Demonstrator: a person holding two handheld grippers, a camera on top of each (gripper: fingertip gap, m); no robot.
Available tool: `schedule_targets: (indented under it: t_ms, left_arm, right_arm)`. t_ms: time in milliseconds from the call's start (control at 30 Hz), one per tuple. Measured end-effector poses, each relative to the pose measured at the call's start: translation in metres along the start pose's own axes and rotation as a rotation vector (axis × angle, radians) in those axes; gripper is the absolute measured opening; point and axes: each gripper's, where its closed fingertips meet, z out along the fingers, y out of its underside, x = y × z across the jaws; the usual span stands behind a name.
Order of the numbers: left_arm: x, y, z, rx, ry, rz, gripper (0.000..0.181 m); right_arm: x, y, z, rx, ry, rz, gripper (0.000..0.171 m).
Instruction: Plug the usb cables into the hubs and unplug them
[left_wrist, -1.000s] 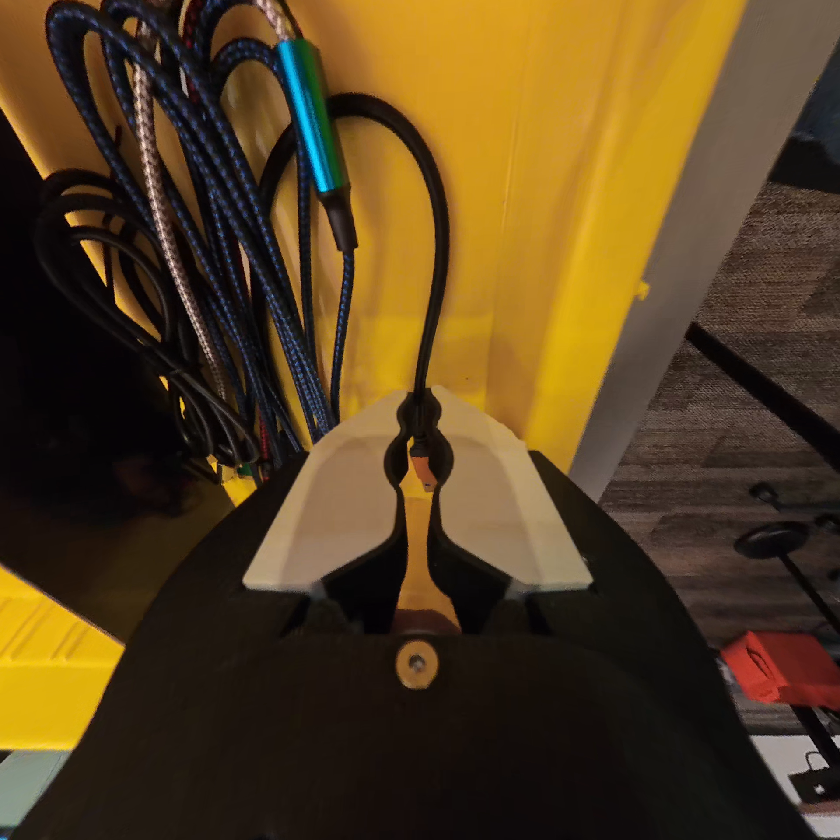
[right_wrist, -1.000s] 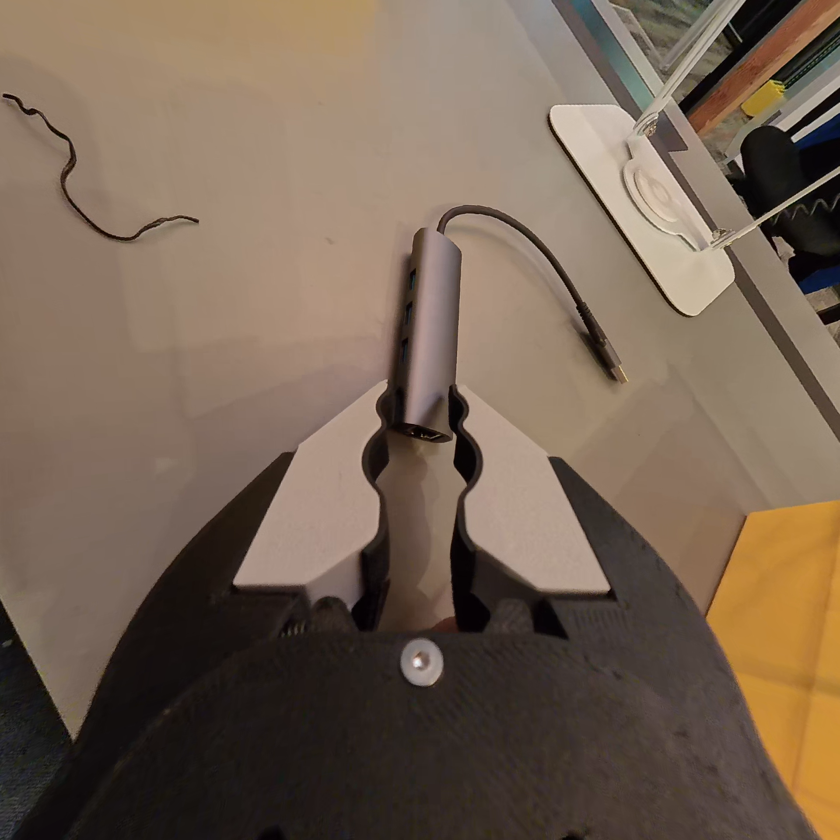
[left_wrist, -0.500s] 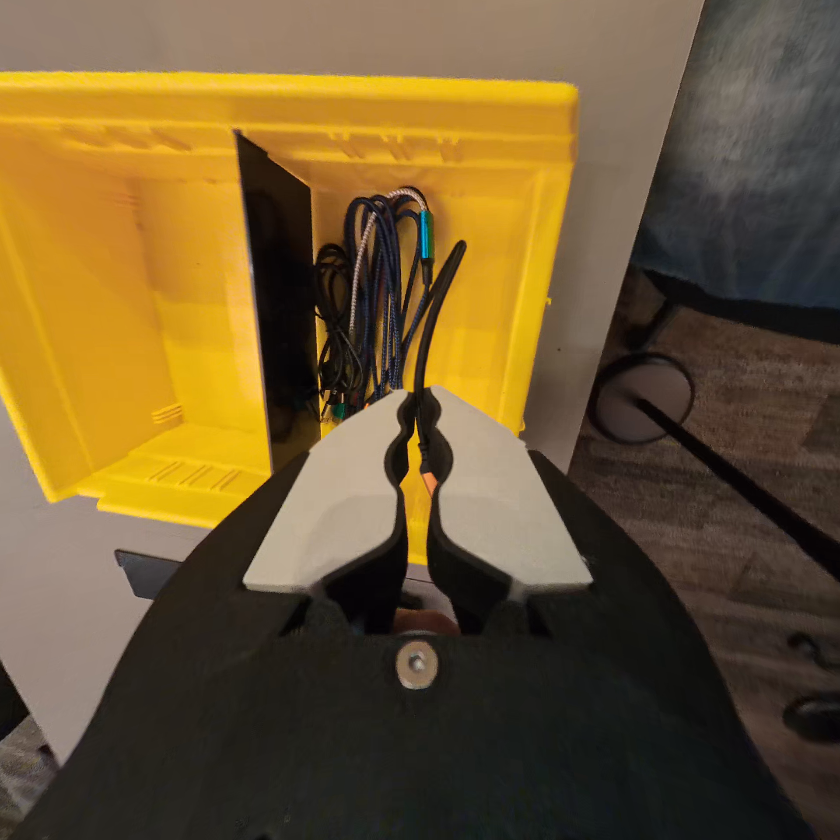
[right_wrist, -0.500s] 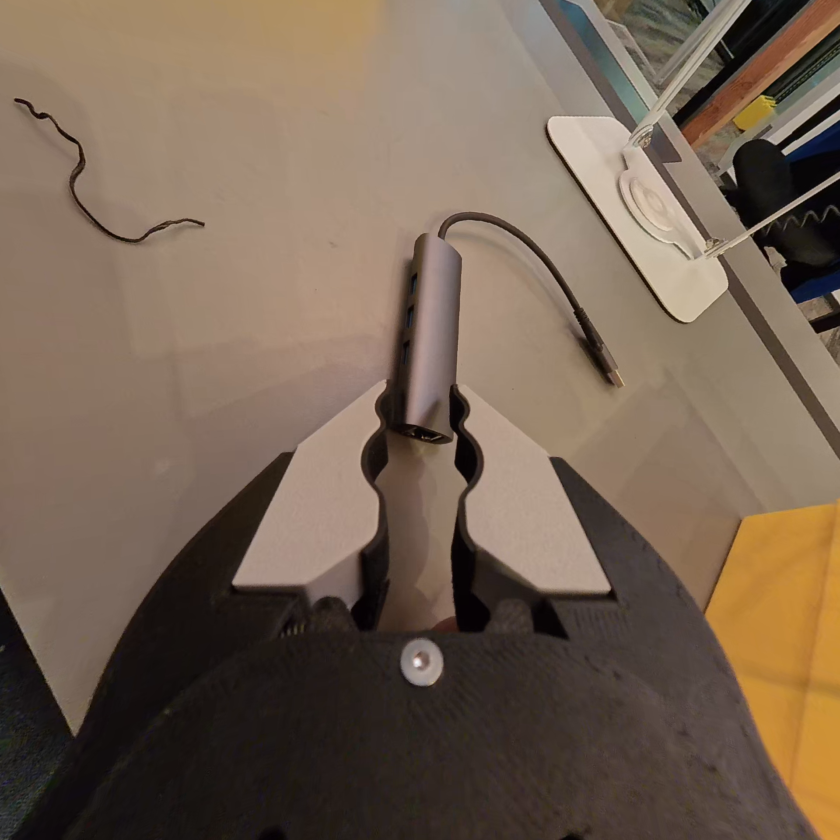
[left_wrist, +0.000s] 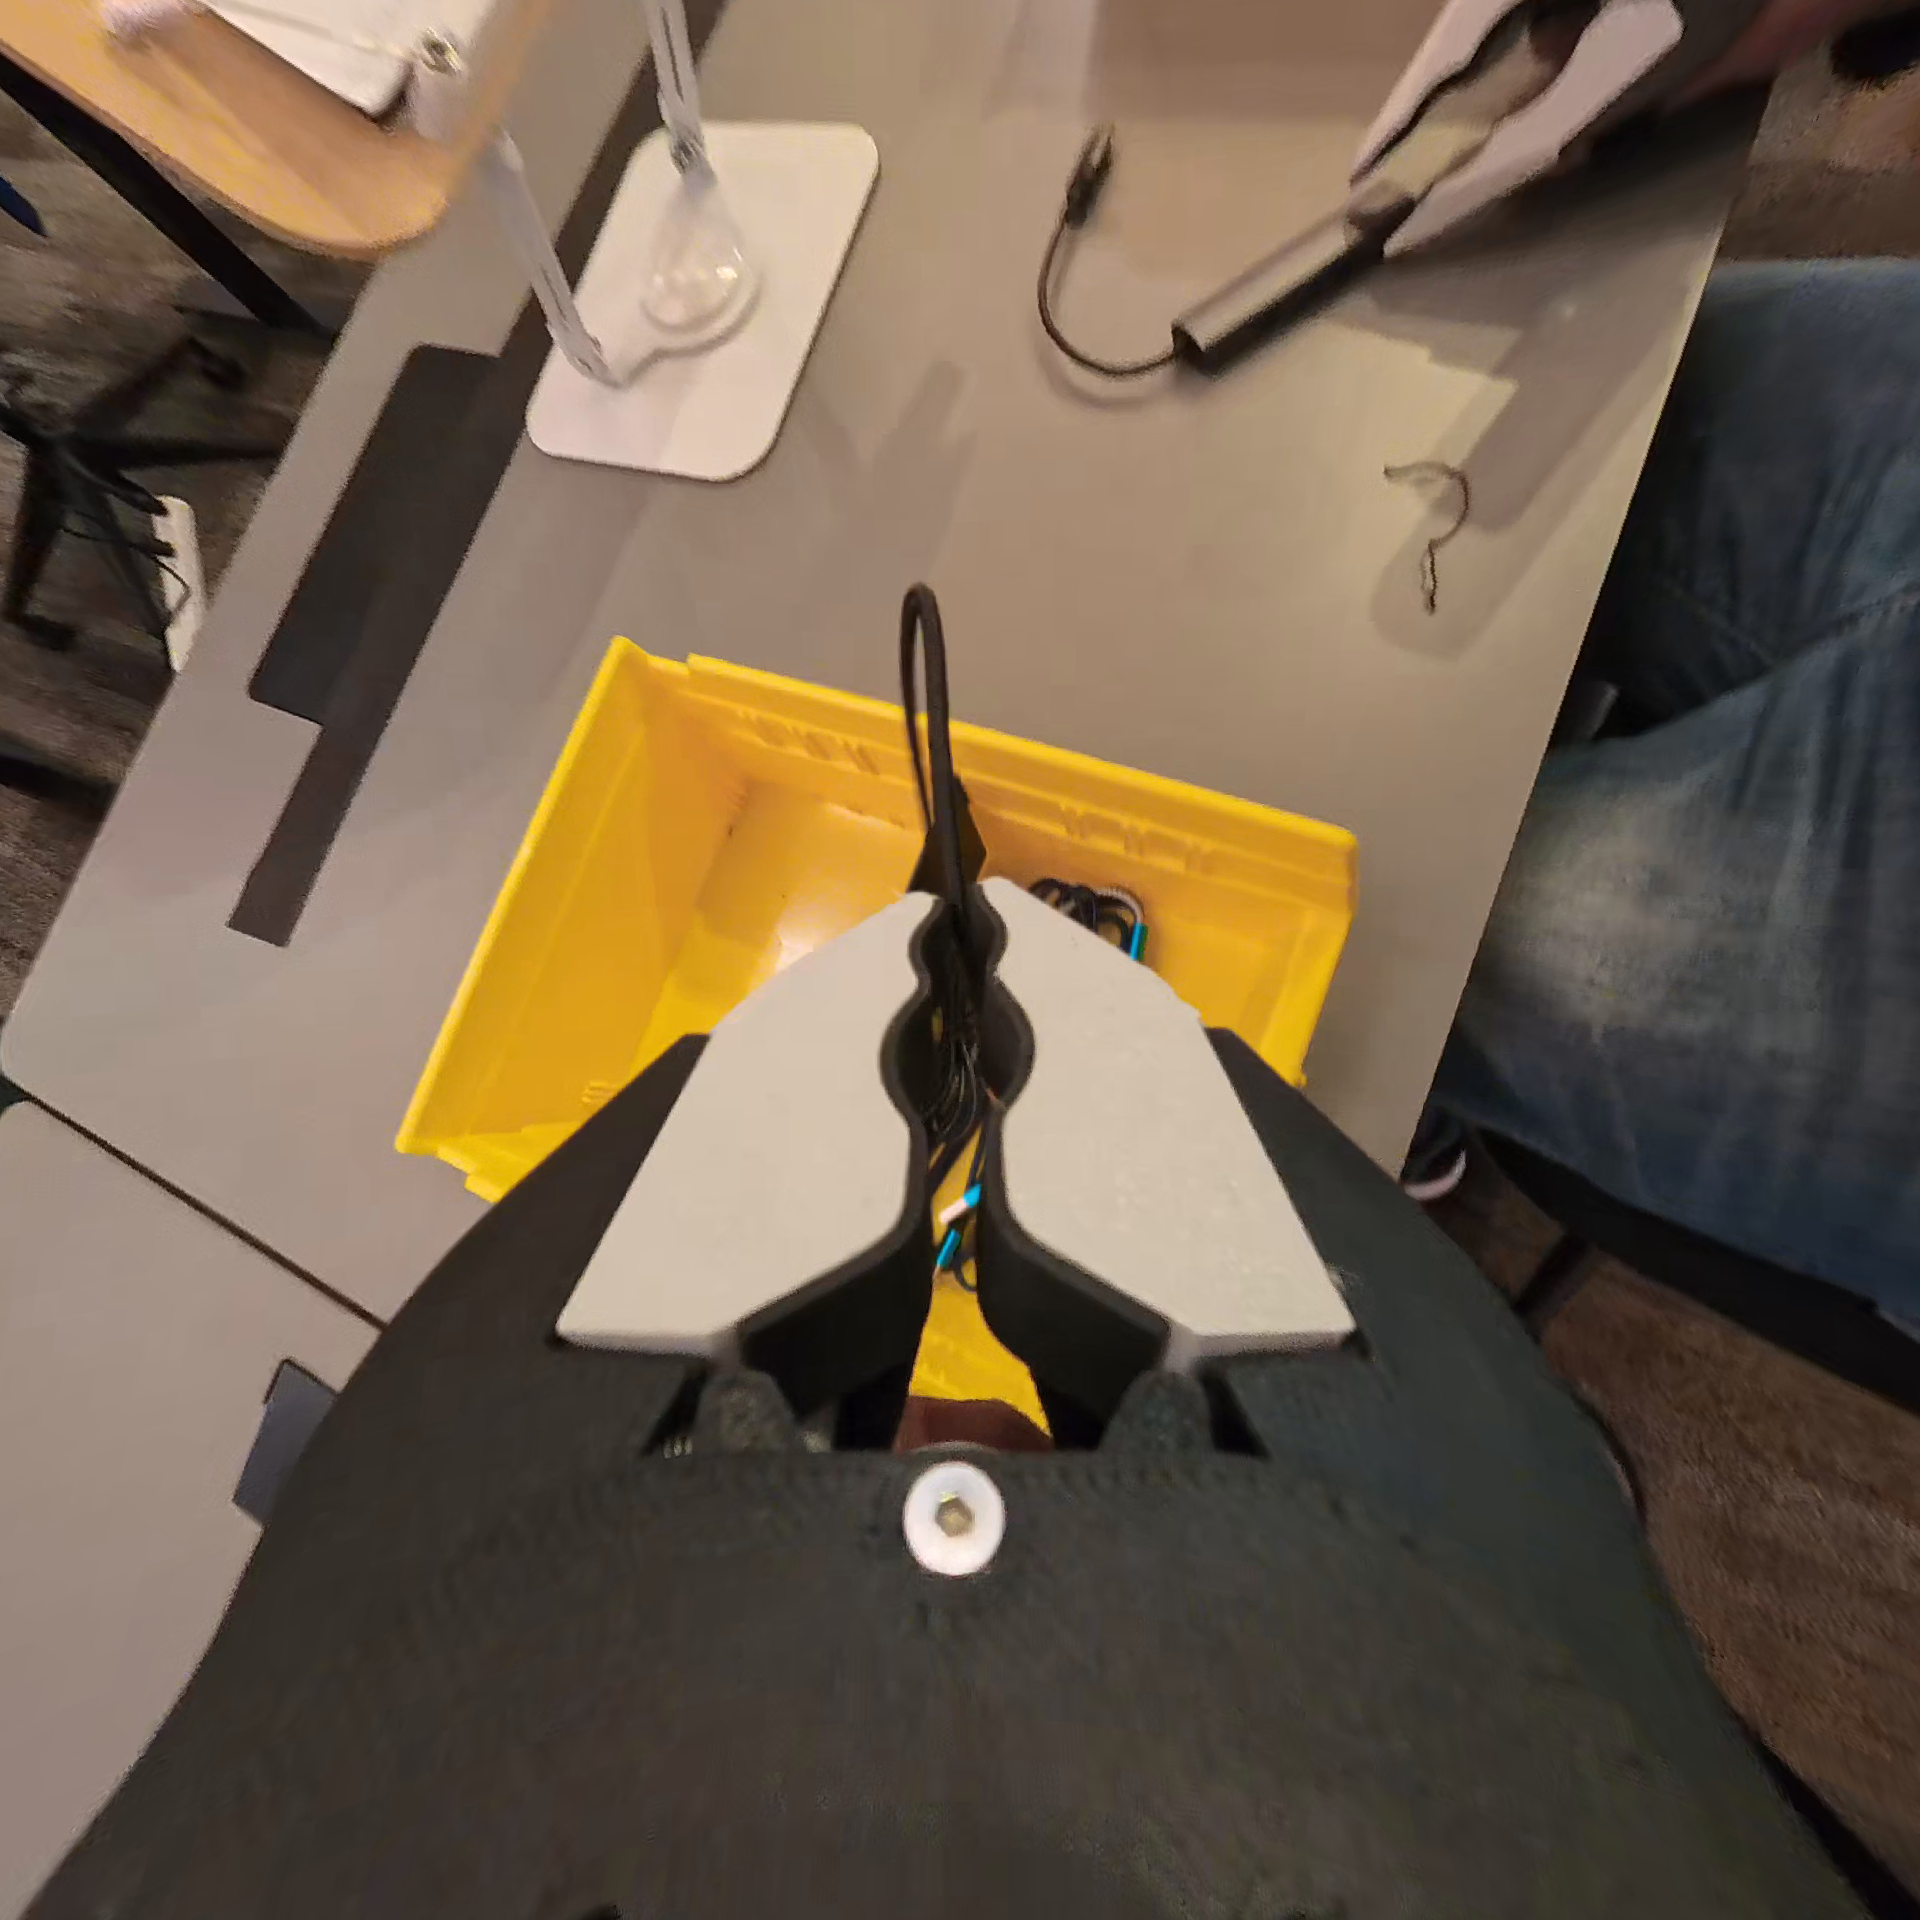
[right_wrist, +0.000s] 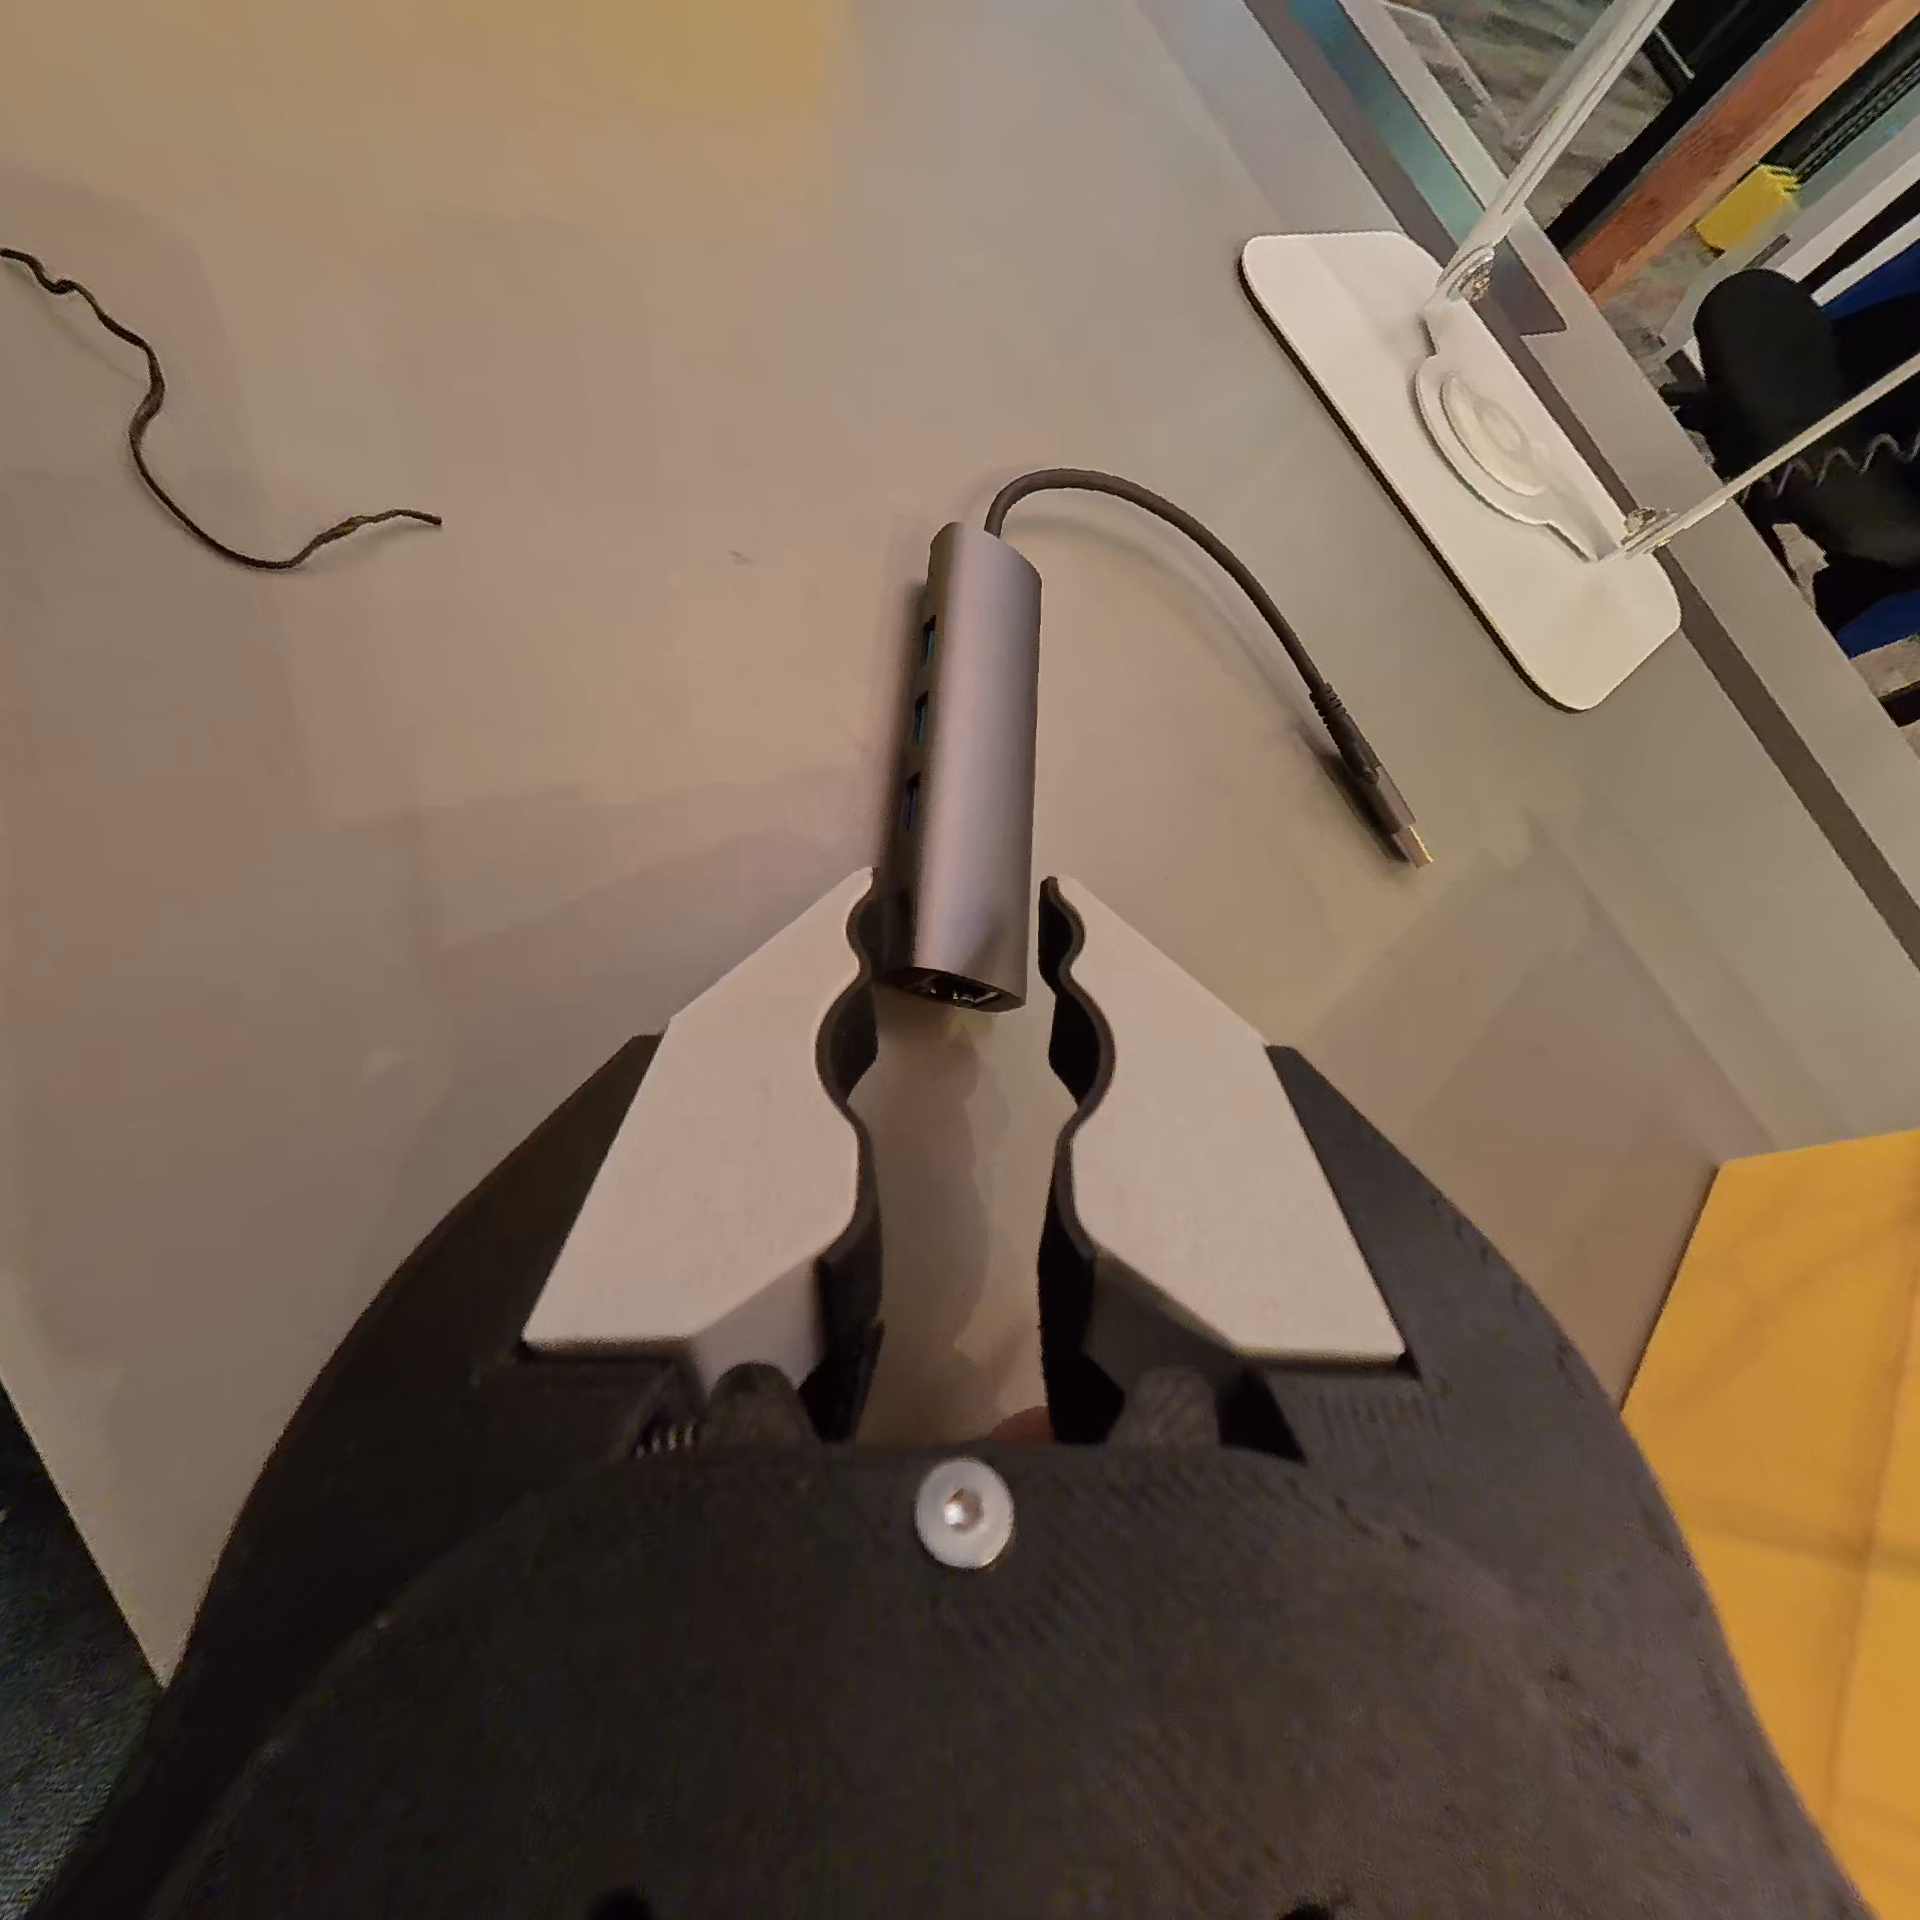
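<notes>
My left gripper (left_wrist: 961, 899) is shut on a black USB cable (left_wrist: 920, 665) and holds it high above the yellow bin (left_wrist: 582, 904). The cable loops up past the fingertips and hangs down between the fingers. More cables (left_wrist: 1091, 904) lie in the bin. The grey USB hub (right_wrist: 971, 727) lies on the grey table with blue ports along its left side. My right gripper (right_wrist: 956, 894) straddles its near end, with a thin gap at the right finger. The hub's short lead (right_wrist: 1226, 582) curves right to its plug (right_wrist: 1397, 831). Hub (left_wrist: 1257, 301) and right gripper (left_wrist: 1382, 208) show far off in the left wrist view.
A white lamp base (right_wrist: 1455, 457) stands at the table's far edge, also in the left wrist view (left_wrist: 707, 301). A dark thread (right_wrist: 145, 416) lies left of the hub. The bin's corner (right_wrist: 1818, 1455) is at my right. A person's leg in jeans (left_wrist: 1714, 831) is beside the table.
My left gripper has lifted the black cable out of the bin and risen high above the table. My right gripper's jaws have widened slightly around the hub.
</notes>
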Motion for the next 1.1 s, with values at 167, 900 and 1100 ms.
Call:
schedule_targets:
  t_ms: [167, 900, 1100]
  left_arm:
    - [-0.003, -0.034, -0.004, 0.144, -0.031, -0.086, 0.001]
    - [0.085, -0.166, 0.149, 0.39, 0.049, -0.306, 0.002]
    - [0.087, -0.176, 0.184, 0.556, 0.136, -0.592, 0.002]
  right_arm:
    - [-0.001, 0.001, 0.001, -0.008, 0.002, -0.016, 0.026]
    - [-0.01, -0.058, -0.026, 0.209, -0.141, 0.154, 0.034]
    - [-0.04, -0.153, -0.039, 0.39, -0.354, 0.313, 0.048]
